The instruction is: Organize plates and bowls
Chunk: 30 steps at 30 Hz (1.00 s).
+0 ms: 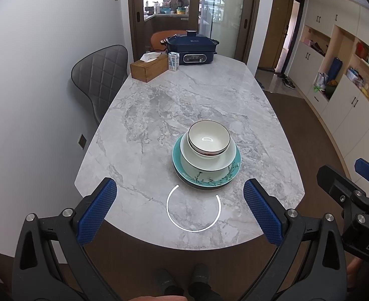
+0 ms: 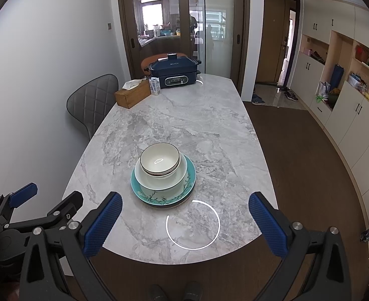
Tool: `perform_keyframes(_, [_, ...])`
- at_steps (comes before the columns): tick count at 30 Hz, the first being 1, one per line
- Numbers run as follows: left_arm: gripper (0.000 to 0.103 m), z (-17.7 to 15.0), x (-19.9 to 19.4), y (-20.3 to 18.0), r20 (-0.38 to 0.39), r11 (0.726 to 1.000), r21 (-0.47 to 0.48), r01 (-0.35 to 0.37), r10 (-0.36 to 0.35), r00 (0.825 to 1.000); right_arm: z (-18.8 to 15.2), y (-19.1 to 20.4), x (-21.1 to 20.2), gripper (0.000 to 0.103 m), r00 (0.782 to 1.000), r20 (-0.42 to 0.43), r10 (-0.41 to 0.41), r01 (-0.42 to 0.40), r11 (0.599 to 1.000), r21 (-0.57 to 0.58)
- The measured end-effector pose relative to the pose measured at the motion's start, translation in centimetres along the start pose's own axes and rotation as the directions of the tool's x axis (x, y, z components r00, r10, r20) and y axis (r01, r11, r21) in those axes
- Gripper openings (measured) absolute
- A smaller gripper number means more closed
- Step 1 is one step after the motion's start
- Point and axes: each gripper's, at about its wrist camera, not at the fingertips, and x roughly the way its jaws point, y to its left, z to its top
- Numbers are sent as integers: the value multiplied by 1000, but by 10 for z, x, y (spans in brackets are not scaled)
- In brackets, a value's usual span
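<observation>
A small white bowl with a dark rim (image 1: 208, 137) (image 2: 159, 159) sits inside a larger white bowl (image 1: 208, 159) (image 2: 159, 179), which stands on a teal plate with a branch pattern (image 1: 209, 179) (image 2: 163, 197) on the marble table (image 1: 159, 115) (image 2: 184, 125). My left gripper (image 1: 180, 195) is open and empty, above the table's near edge, short of the stack. My right gripper (image 2: 185, 210) is open and empty, also near the front edge, to the right of the stack. Each gripper shows at the edge of the other's view.
At the table's far end stand a wooden tissue box (image 1: 148, 69) (image 2: 131, 95), a small carton (image 1: 173, 61) and a dark blue electric cooker (image 1: 192, 49) (image 2: 175, 74). A grey chair (image 1: 99, 77) (image 2: 91, 102) is at the left. Cabinets (image 1: 347, 87) line the right wall.
</observation>
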Motion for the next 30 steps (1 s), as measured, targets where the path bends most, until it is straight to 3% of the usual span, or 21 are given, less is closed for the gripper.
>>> perform_keyframes(30, [103, 8, 19, 14, 7, 1000, 11, 0, 0, 1000, 0, -6, 7, 103, 1000, -6, 4, -4, 1000, -7])
